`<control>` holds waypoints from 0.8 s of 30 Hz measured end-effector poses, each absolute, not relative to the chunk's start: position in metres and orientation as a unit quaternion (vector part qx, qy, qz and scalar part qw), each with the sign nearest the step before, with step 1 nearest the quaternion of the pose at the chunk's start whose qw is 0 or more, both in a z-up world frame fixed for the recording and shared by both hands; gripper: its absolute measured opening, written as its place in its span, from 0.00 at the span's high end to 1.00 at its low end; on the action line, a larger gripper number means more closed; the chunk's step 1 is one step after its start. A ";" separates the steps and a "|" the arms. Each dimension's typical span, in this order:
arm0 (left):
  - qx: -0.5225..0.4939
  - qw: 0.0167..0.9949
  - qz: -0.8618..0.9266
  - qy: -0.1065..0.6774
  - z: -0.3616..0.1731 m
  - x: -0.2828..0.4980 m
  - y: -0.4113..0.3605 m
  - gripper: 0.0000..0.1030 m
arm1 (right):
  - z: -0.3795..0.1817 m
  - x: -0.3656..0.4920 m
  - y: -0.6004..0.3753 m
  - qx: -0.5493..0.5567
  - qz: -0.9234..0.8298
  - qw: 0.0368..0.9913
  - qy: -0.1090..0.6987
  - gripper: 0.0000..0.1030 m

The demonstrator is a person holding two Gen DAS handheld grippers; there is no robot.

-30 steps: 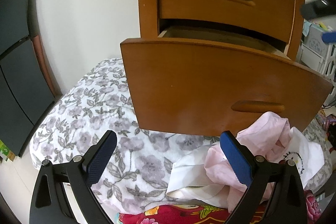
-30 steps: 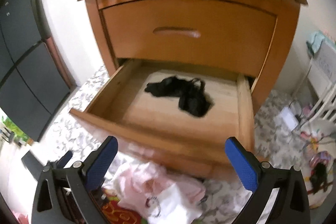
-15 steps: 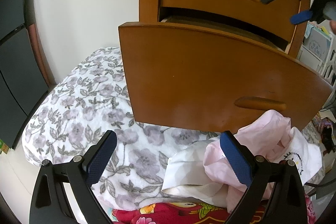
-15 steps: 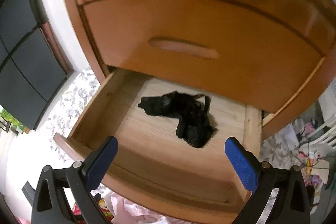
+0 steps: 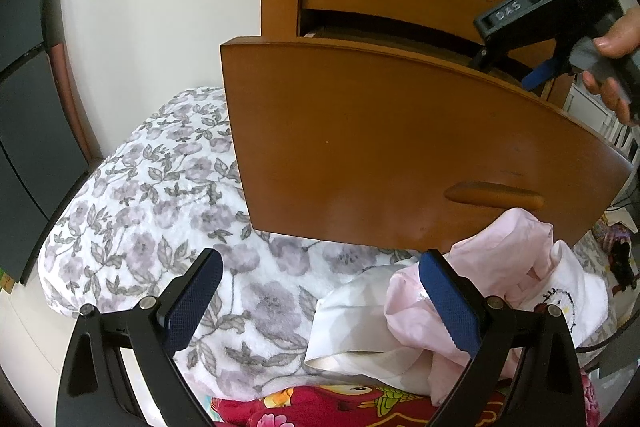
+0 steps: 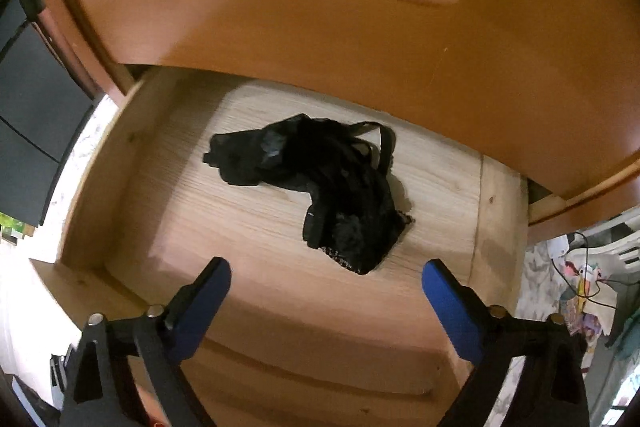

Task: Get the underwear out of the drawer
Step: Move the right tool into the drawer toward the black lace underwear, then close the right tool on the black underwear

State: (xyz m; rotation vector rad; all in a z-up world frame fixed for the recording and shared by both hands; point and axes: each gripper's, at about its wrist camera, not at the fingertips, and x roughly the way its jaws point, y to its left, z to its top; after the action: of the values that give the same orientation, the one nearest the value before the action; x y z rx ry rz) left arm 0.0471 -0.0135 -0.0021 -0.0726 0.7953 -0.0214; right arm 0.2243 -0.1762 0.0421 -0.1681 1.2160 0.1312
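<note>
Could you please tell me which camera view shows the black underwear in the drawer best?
The right wrist view: the black underwear lies crumpled in plain sight on the drawer floor. The left wrist view shows only the drawer's front panel, which hides the inside, so no underwear appears there.

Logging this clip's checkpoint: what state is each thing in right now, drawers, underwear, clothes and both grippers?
Lower drawer: pulled open.
Upper drawer: shut.
Underwear: crumpled on the lower drawer's floor, not gripped.
Right gripper: over the open drawer, jaws closing, nothing between them yet.
Left gripper: open, empty, in front of the drawer.
Pink clothes: rumpled on the flowered blanket.
</note>
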 end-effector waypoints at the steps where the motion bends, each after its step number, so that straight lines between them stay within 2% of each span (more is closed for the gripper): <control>1: -0.036 0.921 -0.011 0.388 -0.003 0.047 -0.013 0.04 | 0.039 0.227 -0.177 -0.081 0.061 0.815 0.570 0.11; 14: -0.042 0.918 -0.013 0.395 -0.004 0.049 -0.012 0.04 | 0.018 0.252 -0.169 -0.128 0.065 0.798 0.585 0.24; 21: -0.045 0.915 -0.016 0.400 -0.005 0.051 -0.011 0.04 | 0.011 0.264 -0.169 -0.136 0.060 0.792 0.592 0.24; 24: -0.047 0.914 -0.017 0.402 -0.006 0.052 -0.010 0.04 | 0.005 0.268 -0.169 -0.141 0.058 0.785 0.600 0.29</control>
State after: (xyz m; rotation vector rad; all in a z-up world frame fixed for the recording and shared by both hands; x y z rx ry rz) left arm 0.0521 -0.0099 -0.0056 -0.0977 0.8288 -0.0353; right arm 0.2680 -0.1690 0.0046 -0.3041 1.2947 0.1253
